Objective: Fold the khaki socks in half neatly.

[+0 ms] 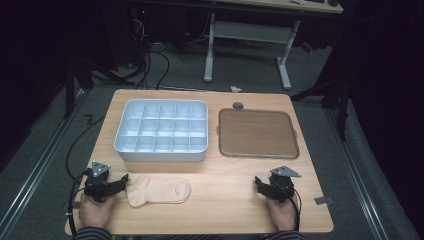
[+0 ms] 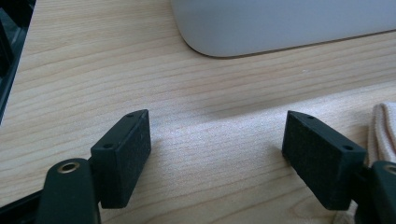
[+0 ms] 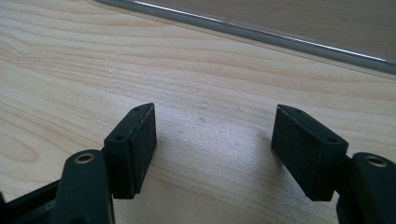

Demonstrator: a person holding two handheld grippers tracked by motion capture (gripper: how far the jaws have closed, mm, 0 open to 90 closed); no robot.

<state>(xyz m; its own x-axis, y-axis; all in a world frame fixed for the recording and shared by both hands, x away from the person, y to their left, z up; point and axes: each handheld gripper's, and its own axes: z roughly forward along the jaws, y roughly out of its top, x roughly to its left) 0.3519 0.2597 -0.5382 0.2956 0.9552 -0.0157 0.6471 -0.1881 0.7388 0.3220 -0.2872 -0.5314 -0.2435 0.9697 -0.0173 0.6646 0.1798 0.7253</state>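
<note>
Hand-held grippers (image 2: 217, 154) (image 3: 215, 149) wide open, empty.

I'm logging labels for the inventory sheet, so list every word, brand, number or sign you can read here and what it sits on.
None can be read: the white plastic compartment box, the brown square tray, the pale peach sock and the light wooden table carry no visible text, and the cluttered background is too dark and small to show any.

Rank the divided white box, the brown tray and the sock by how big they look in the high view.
1. Divided white box and brown tray: too alike in footprint to rank.
2. Sock: clearly smallest, though it lies nearest the camera.
</note>
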